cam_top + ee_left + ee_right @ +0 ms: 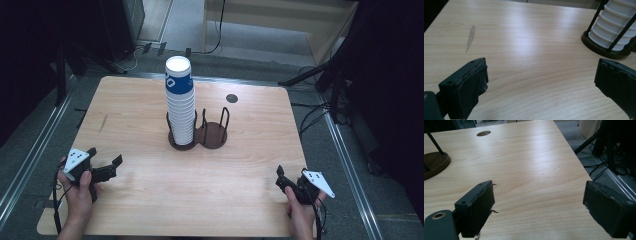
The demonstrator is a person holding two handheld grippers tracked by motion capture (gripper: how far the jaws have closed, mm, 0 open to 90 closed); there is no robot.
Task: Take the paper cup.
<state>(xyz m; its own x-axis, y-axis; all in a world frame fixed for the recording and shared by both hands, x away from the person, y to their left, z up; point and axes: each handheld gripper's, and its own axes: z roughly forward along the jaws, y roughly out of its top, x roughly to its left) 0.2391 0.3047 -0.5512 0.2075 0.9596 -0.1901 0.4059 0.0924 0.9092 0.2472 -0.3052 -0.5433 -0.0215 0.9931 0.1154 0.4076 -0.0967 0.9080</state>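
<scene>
Stack of paper cups [180, 102]: tall, white, ribbed, top cup with a blue band. Stands upright in the left ring of a dark two-ring wire holder [212, 134], set mid-bench toward the far side. Right ring of the holder bare. Small round hole [231, 98] in the bench [150, 200] just beyond the holder; a faint grey smear [470, 38] on the wood off to the left. Cables and dark stand legs on the floor around the bench. Open wood between stack and both grippers.

Left gripper [104, 160]: near the bench's left front edge, well apart from the stack, fingers [466, 90] spread wide, released, holding nothing. The stack's base shows at upper right in the left gripper view.

Right gripper [284, 183]: near the right front edge, also well apart, fingers [475, 207] parted, bare wood between them.
</scene>
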